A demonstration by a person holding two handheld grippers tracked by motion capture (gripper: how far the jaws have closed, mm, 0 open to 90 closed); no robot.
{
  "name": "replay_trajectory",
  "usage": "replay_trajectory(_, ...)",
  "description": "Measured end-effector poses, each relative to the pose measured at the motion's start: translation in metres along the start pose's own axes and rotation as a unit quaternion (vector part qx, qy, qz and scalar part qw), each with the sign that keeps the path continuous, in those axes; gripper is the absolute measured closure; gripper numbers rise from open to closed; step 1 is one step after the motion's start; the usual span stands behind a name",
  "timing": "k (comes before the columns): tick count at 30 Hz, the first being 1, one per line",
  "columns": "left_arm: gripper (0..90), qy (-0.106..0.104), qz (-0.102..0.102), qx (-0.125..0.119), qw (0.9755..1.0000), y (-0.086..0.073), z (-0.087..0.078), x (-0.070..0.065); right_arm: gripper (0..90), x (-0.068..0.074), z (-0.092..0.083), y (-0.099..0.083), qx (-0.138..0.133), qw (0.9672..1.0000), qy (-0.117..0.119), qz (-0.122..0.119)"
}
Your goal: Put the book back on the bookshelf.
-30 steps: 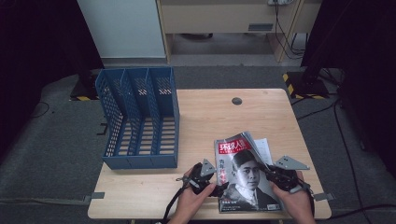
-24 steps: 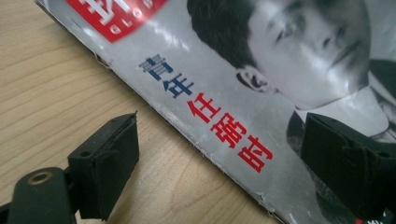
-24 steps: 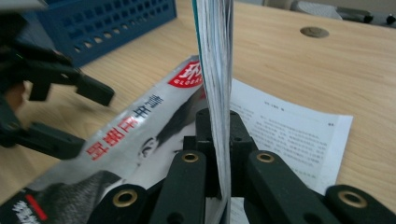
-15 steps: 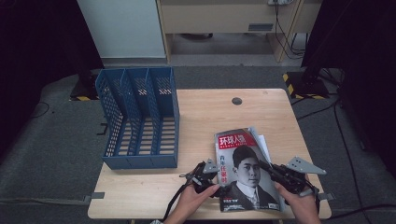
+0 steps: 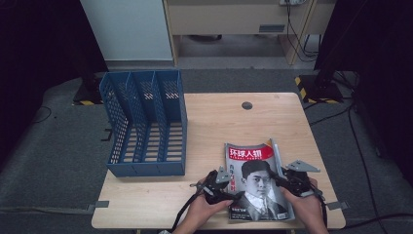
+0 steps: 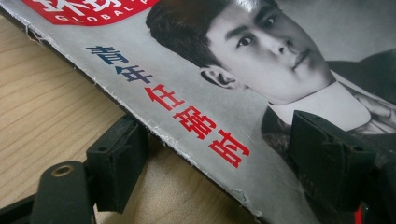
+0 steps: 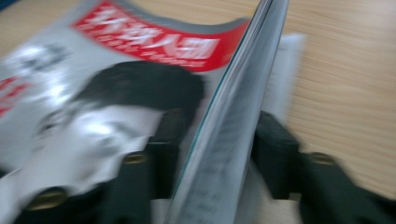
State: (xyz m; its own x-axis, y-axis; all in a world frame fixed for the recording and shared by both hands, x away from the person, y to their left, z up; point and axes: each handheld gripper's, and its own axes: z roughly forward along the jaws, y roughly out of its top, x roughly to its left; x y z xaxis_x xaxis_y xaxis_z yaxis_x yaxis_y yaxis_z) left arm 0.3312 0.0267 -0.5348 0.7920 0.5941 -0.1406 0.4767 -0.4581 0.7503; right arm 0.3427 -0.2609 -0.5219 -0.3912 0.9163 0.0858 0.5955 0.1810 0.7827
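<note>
The magazine (image 5: 257, 181) is lying at the tabletop's (image 5: 219, 122) five o'clock corner, its edges sitting between both claws, left claw (image 5: 233, 191) gaping and right claw (image 5: 278, 179) just loosening.

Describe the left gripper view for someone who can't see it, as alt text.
A magazine with a black-and-white portrait cover and red characters lies on a light wooden table, its worn spine edge running diagonally between the two black jaws of the left gripper. One jaw sits over the bare wood, the other over the cover, neither visibly pressing.
</note>
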Motion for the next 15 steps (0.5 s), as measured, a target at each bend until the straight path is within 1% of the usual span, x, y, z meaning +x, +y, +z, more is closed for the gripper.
replay_trajectory(1,19.7,0.0,0.0,0.0,1.0,0.0,0.0,0.0,45.5,0.0,0.0,0.0,0.0,1.0,0.0,0.0)
replay_trajectory(2,19.7,0.0,0.001,0.0,1.0,0.0,0.0,0.0,41.6,-0.006,-0.002,0.001,0.005,0.9998,-0.014,0.011)
replay_trajectory(3,19.7,0.0,0.002,0.0,1.0,0.0,0.0,0.0,30.7,-0.014,-0.006,0.0,0.011,0.9992,-0.032,0.023)
replay_trajectory(4,19.9,0.0,0.002,0.0,1.0,0.0,0.0,0.0,30.7,-0.014,-0.006,0.0,0.011,0.9992,-0.032,0.023)
replay_trajectory(5,20.0,0.004,0.005,0.002,1.0,0.0,0.0,-0.001,28.7,-0.016,-0.009,-0.002,0.021,0.9991,-0.026,0.026)
replay_trajectory(6,20.1,0.004,0.005,0.002,1.0,0.0,0.0,-0.001,27.7,-0.016,-0.01,-0.003,0.03,0.9992,-0.021,0.019)
replay_trajectory(7,20.1,0.01,0.011,0.004,0.9999,0.0,0.0,-0.003,28.2,-0.014,-0.01,-0.004,0.037,0.999,-0.018,0.018)
replay_trajectory(9,20.1,0.012,0.014,0.006,0.9998,0.0,0.0,-0.003,27.3,-0.011,-0.01,-0.006,0.041,0.9991,-0.011,0.008)
replay_trajectory(10,20.2,0.013,0.014,0.006,0.9998,0.0,0.0,-0.004,27.0,-0.009,-0.009,-0.006,0.043,0.999,-0.007,0.01)
replay_trajectory(11,20.5,0.013,0.013,0.005,0.9998,0.0,0.0,-0.003,26.4,-0.008,-0.008,-0.006,0.044,0.999,-0.006,0.003)
replay_trajectory(12,21.2,0.014,0.012,0.004,0.9998,0.0,0.0,-0.003,25.6,-0.007,-0.007,-0.006,0.049,0.9988,-0.003,0.005)
replay_trajectory(14,24.3,0.014,0.009,0.002,0.9999,-0.001,-0.001,-0.001,23.7,-0.006,-0.006,-0.007,0.059,0.9982,0.01,0.009)
replay_trajectory(15,25.5,0.012,0.008,0.001,0.9999,-0.001,-0.001,-0.001,21.5,-0.006,-0.005,-0.007,0.061,0.998,0.016,0.004)
